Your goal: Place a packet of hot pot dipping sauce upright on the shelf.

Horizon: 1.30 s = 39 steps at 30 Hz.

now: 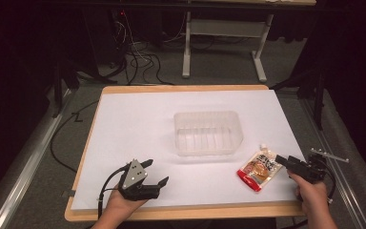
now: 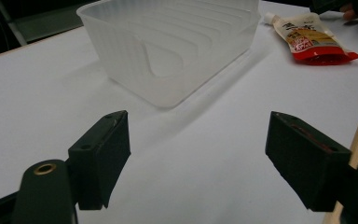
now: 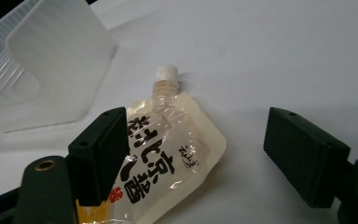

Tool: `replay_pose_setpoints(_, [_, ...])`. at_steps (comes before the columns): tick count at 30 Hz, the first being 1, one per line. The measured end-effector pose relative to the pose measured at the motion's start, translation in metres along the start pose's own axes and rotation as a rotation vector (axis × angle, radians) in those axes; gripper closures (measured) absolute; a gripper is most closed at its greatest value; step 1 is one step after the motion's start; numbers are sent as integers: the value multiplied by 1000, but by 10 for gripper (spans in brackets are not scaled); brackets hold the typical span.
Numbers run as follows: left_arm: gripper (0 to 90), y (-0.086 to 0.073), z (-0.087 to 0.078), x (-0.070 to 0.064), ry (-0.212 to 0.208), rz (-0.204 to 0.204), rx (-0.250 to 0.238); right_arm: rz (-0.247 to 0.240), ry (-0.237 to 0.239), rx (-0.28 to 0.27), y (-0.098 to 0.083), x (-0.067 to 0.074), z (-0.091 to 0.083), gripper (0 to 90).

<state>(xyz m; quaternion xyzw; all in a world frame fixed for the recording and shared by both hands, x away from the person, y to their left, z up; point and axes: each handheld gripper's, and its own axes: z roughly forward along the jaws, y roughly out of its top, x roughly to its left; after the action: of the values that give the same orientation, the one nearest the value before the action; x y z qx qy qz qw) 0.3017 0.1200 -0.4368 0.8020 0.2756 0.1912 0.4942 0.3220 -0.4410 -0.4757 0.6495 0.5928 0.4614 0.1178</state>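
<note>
White table sheet (image 1: pixel 138 124): clear tub (image 1: pixel 208 133) centre, spout pouch (image 1: pixel 259 170) beside. Left gripper (image 1: pixel 153 172), right gripper (image 1: pixel 282 159) jaws spread, empty.

White-covered table (image 1: pixel 138 124) with wood edge. Clear plastic tub (image 1: pixel 208 133) sits near the middle, looks empty. Spouted pouch (image 1: pixel 259 169) with red bottom lies flat to the tub's lower right, cap toward the tub. Right gripper (image 1: pixel 282 159) held by the right hand (image 1: pixel 313 189), tips just at the pouch's edge, possibly touching. Left gripper (image 1: pixel 154 171) in the left hand (image 1: pixel 124 202) at the near left, jaws spread apart, grey plate on top.
</note>
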Motion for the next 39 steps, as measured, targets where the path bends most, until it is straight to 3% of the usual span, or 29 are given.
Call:
replay_pose_setpoints(5, [233, -2, 1, 1, 12, 5, 12, 20, 27, 40, -2, 3, 4, 252])
replay_pose_setpoints(8, [233, -3, 2, 1, 12, 2, 12, 10, 34, 46, -2, 4, 5, 255])
replay_pose_setpoints(14, [233, -4, 4, 0, 11, 15, 26, 48, 76, 52, -4, 5, 8, 274])
replay_pose_setpoints(17, [234, -4, 4, 0, 8, 17, 30, 52, 94, 61, -4, 6, 9, 306])
replay_pose_setpoints(21, [237, -5, 5, 0, 5, 20, 31, 72, 152, 82, -5, 4, 12, 377])
replay_pose_setpoints(24, [239, -5, 5, -1, 2, 24, 36, 63, 141, 90, -5, 6, 12, 406])
replay_pose_setpoints(29, [243, -5, 6, -1, -2, 29, 35, 59, 98, 95, -5, 8, 12, 536])
replay_pose_setpoints(31, [245, -5, 6, -1, -3, 29, 35, 69, 74, 102, -5, 7, 13, 657])
replay_pose_setpoints(35, [246, -5, 5, -1, -4, 27, 34, 66, 83, 94, -4, 7, 11, 830])
replay_pose_setpoints(39, [247, -5, 5, -1, -5, 27, 33, 13, 69, 71, -3, 13, 7, 900])
